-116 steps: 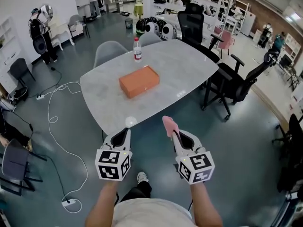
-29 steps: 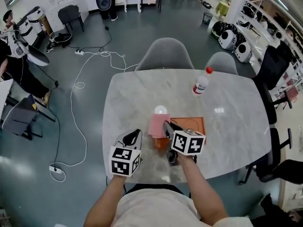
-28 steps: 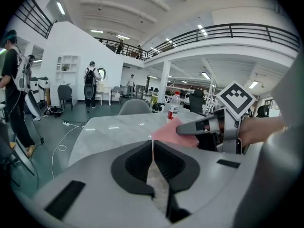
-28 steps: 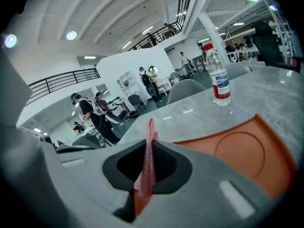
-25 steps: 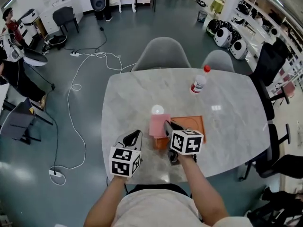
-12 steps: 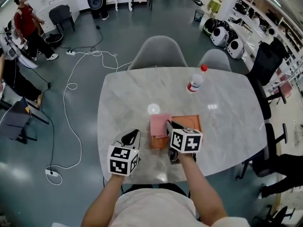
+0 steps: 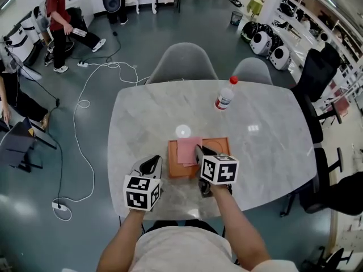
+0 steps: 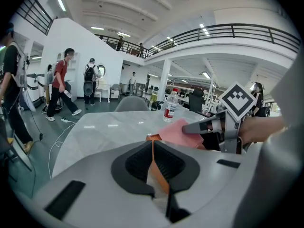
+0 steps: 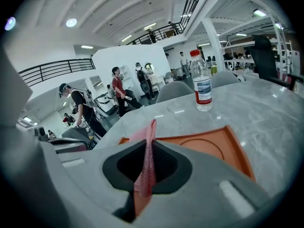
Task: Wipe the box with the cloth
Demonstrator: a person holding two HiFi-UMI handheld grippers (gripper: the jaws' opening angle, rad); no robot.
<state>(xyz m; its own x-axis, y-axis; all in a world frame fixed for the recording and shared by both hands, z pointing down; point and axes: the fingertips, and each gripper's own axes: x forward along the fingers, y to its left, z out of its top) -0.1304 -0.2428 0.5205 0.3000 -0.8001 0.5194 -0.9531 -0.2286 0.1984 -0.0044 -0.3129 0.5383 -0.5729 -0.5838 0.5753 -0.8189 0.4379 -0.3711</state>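
A flat orange box lies near the front of the marble table. A pink cloth is spread over the left half of the box's top, and my right gripper is shut on the cloth's near edge, low over the box. In the right gripper view the cloth hangs pinched between the jaws, with the box right beyond them. My left gripper hovers just left of the box, shut with nothing in it; its own view shows the box's corner and the cloth ahead.
A water bottle with a red cap stands upright on the far side of the table. Two grey chairs sit behind the table and black office chairs to the right. A white cable runs over the floor on the left, where people stand.
My right gripper has drawn the cloth from the box's left edge further onto its top. The left gripper has stayed beside the box. The head view has shifted slightly.
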